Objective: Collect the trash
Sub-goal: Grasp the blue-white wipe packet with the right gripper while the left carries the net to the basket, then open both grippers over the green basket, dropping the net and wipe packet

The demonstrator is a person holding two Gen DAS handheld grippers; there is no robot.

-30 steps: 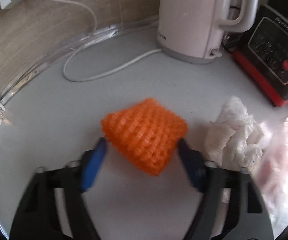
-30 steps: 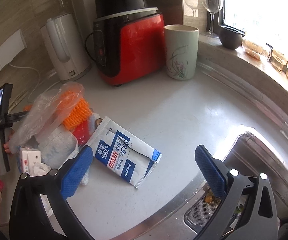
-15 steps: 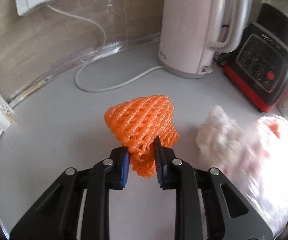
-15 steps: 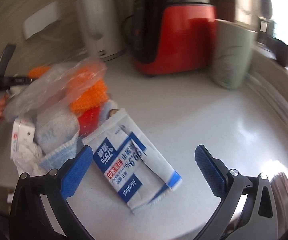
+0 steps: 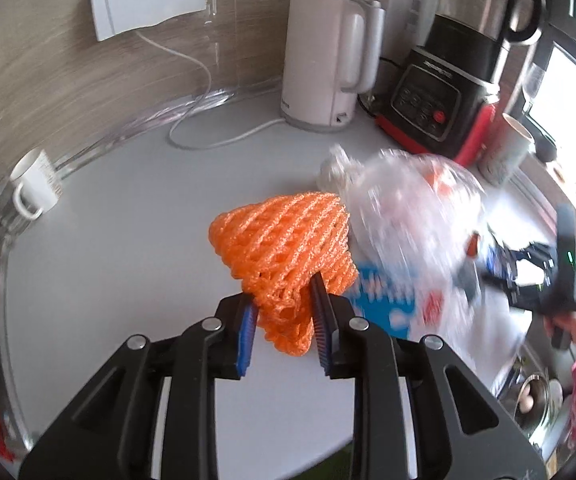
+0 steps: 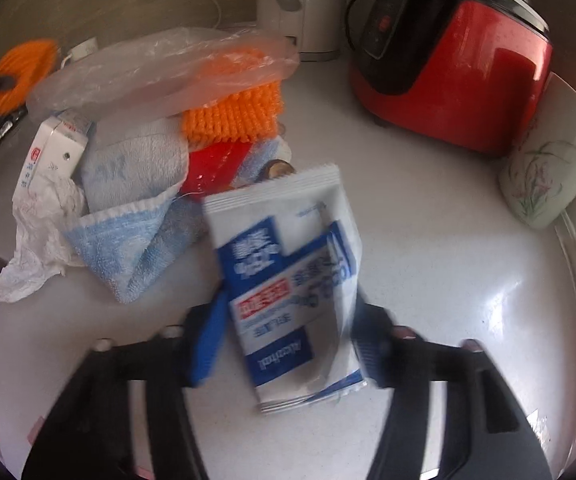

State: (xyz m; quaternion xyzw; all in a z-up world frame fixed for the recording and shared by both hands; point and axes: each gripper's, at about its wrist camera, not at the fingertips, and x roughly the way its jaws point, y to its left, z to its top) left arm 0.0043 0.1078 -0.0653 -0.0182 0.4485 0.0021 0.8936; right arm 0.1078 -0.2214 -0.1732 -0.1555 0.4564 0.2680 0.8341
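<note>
My left gripper (image 5: 283,330) is shut on an orange foam net (image 5: 288,252) and holds it above the white counter (image 5: 127,240); the net also shows far left in the right wrist view (image 6: 19,68). My right gripper (image 6: 288,344) is open, its blurred jaws either side of a blue-and-white alcohol wipes packet (image 6: 288,280) lying on the counter. Behind it is a trash pile: a clear plastic bag (image 6: 159,72), a second orange net (image 6: 235,108), a blue towel (image 6: 127,236), crumpled paper (image 6: 35,240), a white box (image 6: 51,160) and a red wrapper (image 6: 211,168).
A white kettle (image 5: 328,60) with its cord, a red-and-black blender (image 6: 456,64) and a patterned cup (image 6: 548,172) stand along the back. A white mug (image 5: 35,188) stands at the left by the wall. The sink edge lies right.
My left gripper has lifted the orange net and pulled back from the wall. My right gripper has moved forward over the wipes packet and its jaws have narrowed around it.
</note>
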